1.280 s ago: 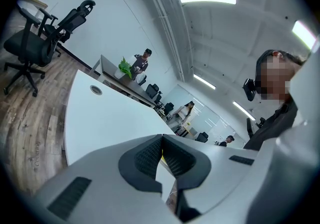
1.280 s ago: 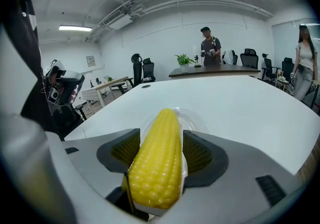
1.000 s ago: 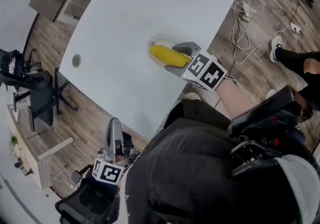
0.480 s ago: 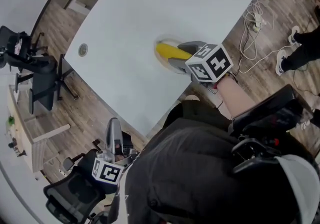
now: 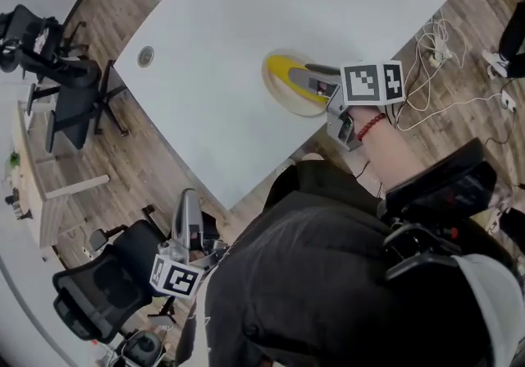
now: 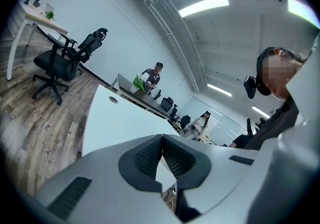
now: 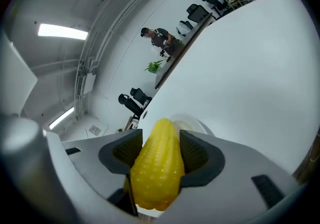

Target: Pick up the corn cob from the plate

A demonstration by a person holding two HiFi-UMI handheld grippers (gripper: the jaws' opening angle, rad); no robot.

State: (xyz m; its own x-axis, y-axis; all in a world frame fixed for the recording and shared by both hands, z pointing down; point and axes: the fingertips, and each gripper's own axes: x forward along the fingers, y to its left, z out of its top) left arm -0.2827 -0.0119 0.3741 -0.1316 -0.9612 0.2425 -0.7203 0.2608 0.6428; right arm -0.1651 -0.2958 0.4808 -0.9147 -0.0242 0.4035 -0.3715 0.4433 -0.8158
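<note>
A yellow corn cob (image 5: 287, 71) lies over a pale round plate (image 5: 283, 100) near the white table's front edge. My right gripper (image 5: 310, 80) reaches in from the right, and its jaws are closing with the cob between them. In the right gripper view the corn cob (image 7: 157, 168) fills the gap and both dark pads (image 7: 125, 153) touch its sides, with the plate (image 7: 194, 124) just beyond. My left gripper (image 5: 188, 203) hangs off the table beside the person's body. In the left gripper view its pads (image 6: 150, 155) meet at the tips with nothing between them.
The white table (image 5: 246, 12) carries a small round grommet (image 5: 146, 54). Black office chairs (image 5: 70, 82) stand left of it, another chair (image 5: 107, 291) at bottom left. Loose white cables (image 5: 435, 53) lie on the wooden floor to the right. People sit at distant desks (image 6: 150, 75).
My right gripper has rolled about its own axis, so its marker cube faces another way, and its jaws have drawn in on the cob. The left gripper has barely shifted.
</note>
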